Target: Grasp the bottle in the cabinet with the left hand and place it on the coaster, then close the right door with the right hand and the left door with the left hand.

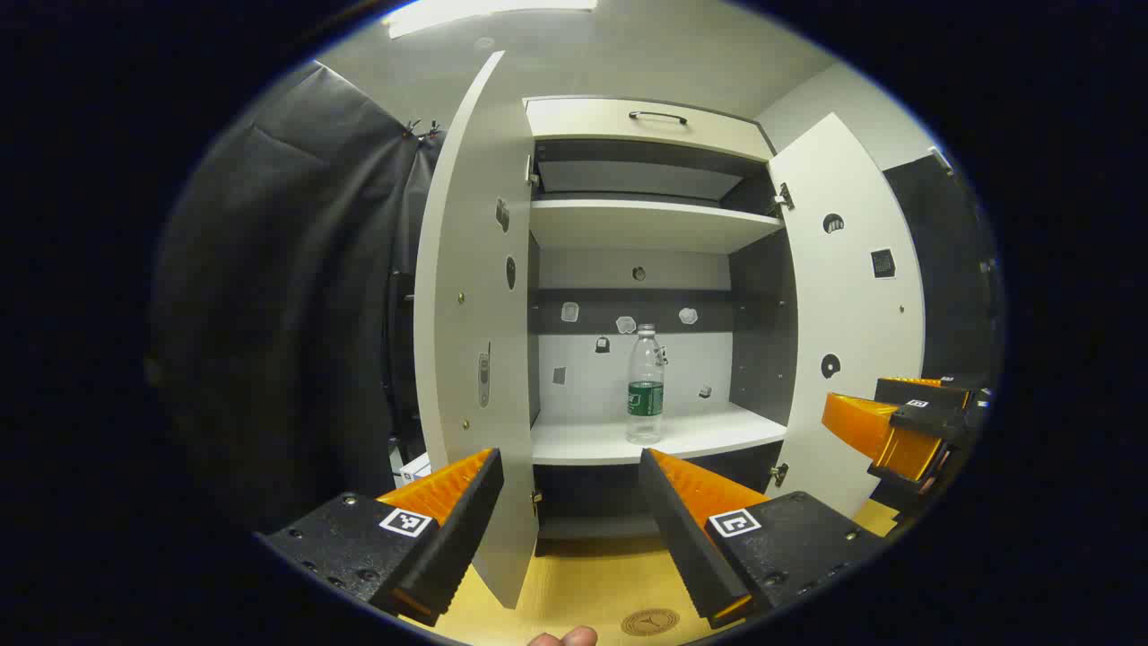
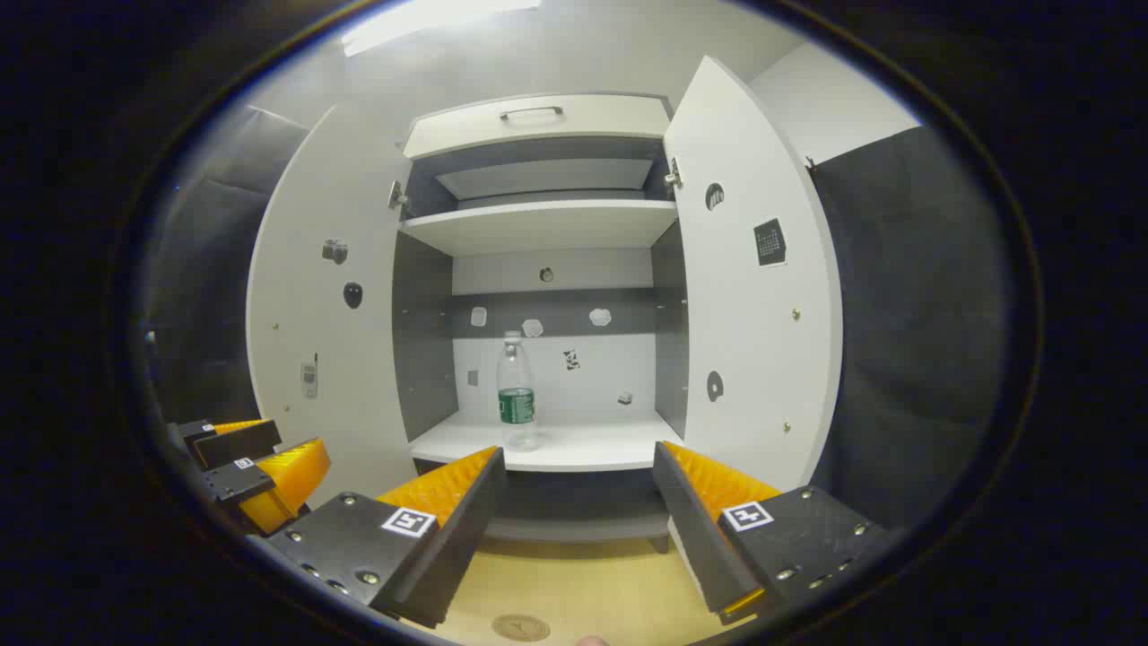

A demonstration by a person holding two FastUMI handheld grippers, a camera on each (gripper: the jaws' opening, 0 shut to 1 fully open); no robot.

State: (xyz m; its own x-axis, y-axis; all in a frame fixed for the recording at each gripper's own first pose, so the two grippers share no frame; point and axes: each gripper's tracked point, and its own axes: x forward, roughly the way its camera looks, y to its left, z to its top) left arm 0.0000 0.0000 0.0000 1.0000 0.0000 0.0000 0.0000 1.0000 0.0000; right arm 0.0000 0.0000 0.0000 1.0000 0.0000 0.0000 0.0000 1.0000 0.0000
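1. Fingers of the left gripper (image 1: 570, 467) stood spread wide with nothing between them, held over the pale wooden table (image 1: 583, 583); the right gripper (image 2: 578, 462) was spread and empty too, beside it on the right.
2. Near the table's front edge lay a round brown coaster (image 1: 650, 621), bare.
3. Beyond stood a white cabinet (image 1: 646, 130) with a dark interior, its left door (image 1: 471, 359) and right door (image 1: 852, 323) both swung open.
4. On the white lower shelf (image 1: 708, 435), upright and well apart from both grippers, stood a clear plastic bottle with a green label (image 1: 645, 386).
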